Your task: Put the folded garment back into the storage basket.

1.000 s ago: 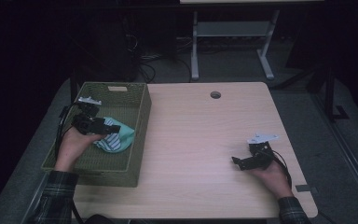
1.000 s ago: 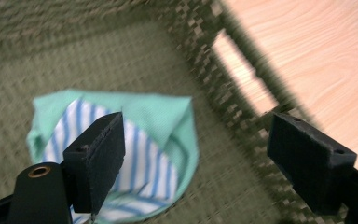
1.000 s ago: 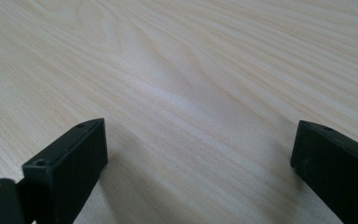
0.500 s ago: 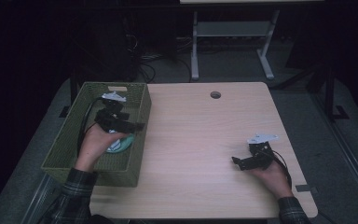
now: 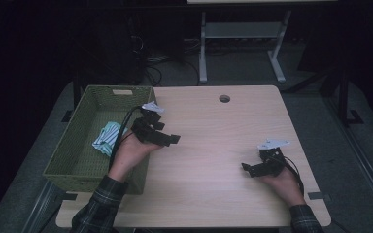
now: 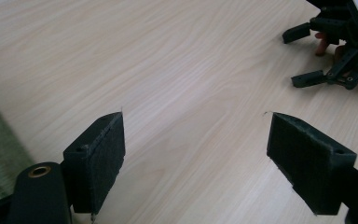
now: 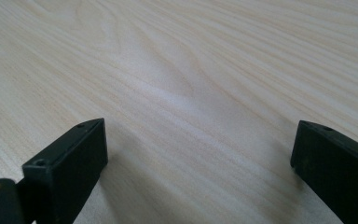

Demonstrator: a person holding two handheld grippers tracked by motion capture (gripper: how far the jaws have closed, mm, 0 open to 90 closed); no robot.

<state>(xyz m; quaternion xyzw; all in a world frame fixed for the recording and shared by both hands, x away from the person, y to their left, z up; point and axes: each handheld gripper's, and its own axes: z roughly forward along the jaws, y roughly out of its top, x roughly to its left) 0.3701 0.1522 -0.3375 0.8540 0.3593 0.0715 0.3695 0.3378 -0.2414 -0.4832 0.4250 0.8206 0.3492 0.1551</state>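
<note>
Both tongs agape: left (image 5: 167, 138) over table (image 5: 213, 145) (empty).

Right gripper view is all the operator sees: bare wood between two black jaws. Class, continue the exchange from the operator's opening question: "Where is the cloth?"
Observer: The striped cloth lies inside the green basket at the left edge of the table, seen from the high view.
Operator: Is the other gripper holding it?
Observer: No. The left gripper is over bare wood beside the basket, jaws wide apart with nothing between them.
Operator: Where does my gripper sit on the table?
Observer: The right gripper is low over the near right part, far from the basket.
</note>
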